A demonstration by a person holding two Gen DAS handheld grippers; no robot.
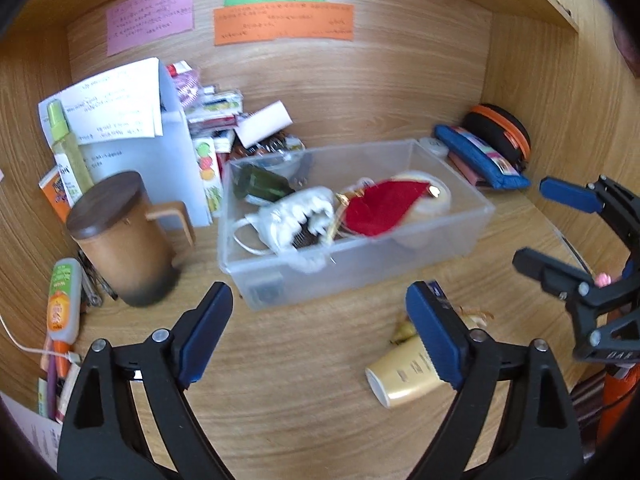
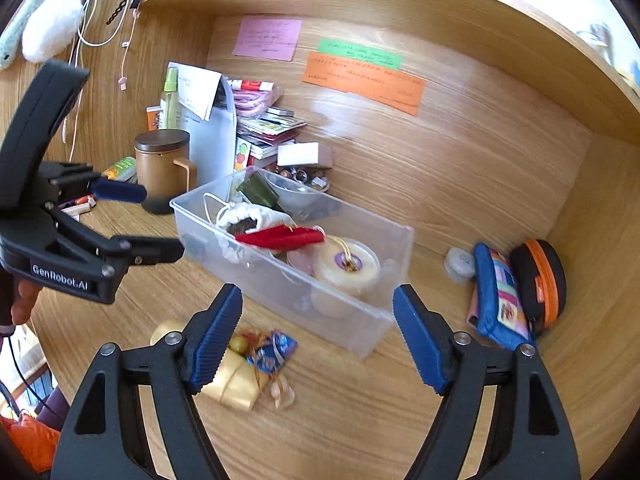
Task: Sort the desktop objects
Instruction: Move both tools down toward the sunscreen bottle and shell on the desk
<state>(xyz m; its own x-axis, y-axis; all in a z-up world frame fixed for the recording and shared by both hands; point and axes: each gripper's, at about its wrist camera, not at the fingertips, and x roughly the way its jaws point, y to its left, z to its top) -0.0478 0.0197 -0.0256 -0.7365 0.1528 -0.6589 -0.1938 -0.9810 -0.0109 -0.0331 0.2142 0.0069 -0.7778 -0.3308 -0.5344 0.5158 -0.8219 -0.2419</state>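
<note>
A clear plastic box (image 1: pixel 460 236) (image 2: pixel 360 320) stands mid-desk. It holds a red pouch (image 1: pixel 380 208) (image 2: pixel 280 237), a white drawstring bag (image 1: pixel 296 212) (image 2: pixel 248 216), a dark green item (image 1: pixel 260 184) and a round cream container (image 2: pixel 348 266). A gold tube (image 1: pixel 404 376) (image 2: pixel 236 380) lies on the desk in front of the box, beside a small blue charm (image 2: pixel 272 352). My left gripper (image 1: pixel 320 336) (image 2: pixel 160 220) is open and empty, just left of the tube. My right gripper (image 2: pixel 318 340) (image 1: pixel 532 224) is open and empty above the desk in front of the box.
A brown lidded mug (image 1: pixel 120 240) stands left of the box, with a white file holder (image 1: pixel 160 148), a spray bottle (image 1: pixel 64 140) and stacked packets (image 1: pixel 216 108) behind. A blue pouch (image 2: pixel 500 292) and an orange-trimmed black case (image 2: pixel 540 280) sit at the right wall.
</note>
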